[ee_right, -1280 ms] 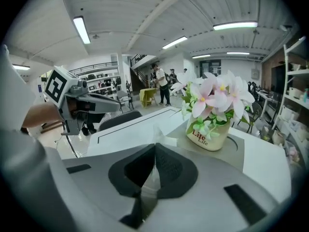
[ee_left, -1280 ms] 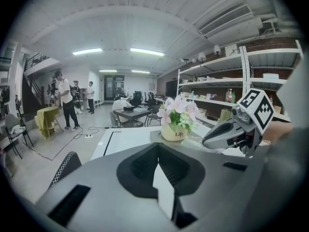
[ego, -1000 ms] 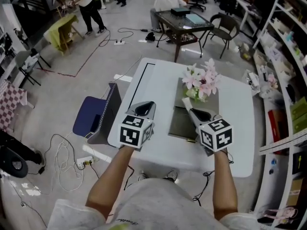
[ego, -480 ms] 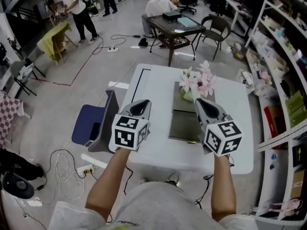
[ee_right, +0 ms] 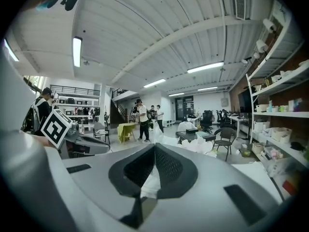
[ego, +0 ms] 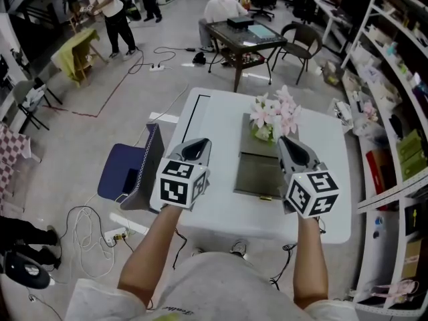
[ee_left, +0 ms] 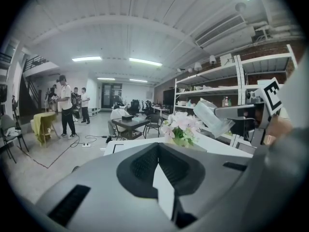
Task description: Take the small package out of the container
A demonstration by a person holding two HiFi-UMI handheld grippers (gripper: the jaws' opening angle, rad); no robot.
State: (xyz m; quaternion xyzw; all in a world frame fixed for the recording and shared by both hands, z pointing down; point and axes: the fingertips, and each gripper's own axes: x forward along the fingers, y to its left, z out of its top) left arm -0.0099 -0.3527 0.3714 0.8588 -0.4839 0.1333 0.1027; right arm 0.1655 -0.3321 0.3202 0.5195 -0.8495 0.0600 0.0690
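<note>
Grippers hung over a dark container (ego: 257,176) on a white table (ego: 214,112): the right gripper (ego: 286,141) had its jaws clamped on the small package (ee_left: 212,117), raised clear above the container, while the left gripper (ego: 197,144), jaws closed on nothing, was held just left of it. Pink flowers (ego: 274,116) stood at the container's far end.

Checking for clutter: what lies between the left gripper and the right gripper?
In the head view, only the dark container on the white table shows between the left gripper and the right gripper.
</note>
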